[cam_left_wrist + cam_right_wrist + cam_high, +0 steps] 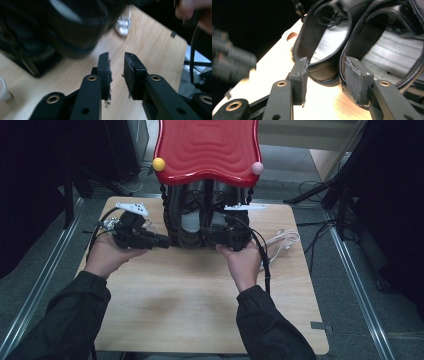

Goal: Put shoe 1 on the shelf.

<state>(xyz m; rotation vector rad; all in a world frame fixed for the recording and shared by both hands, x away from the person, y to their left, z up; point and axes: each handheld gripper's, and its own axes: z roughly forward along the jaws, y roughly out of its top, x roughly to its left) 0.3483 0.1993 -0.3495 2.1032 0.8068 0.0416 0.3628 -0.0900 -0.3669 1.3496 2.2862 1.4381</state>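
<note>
left gripper [116, 62]: jaws stand a little apart with nothing between them (bare wood shows through the gap); it is held just left of the black shoes [200, 220], not touching them.
right gripper [325, 75]: jaws are spread, and the heel rim of one shoe [348, 50] lies between or just beyond the pads; whether the pads press on it cannot be told.
black shoes: a pair is stood side by side, heels toward the person, at the far middle of the surface [200, 310], partly under a red wavy tray [207, 147].
other items: a white cable [282, 240] is seen on the surface, right of the shoes.
step in hand: the shoes appear to be approached for a grasp at the heels, one gripper per shoe.
next move: the right pads would need to be closed over the heel rim; the left gripper would need to be reopened and brought to the left shoe's heel.
</note>
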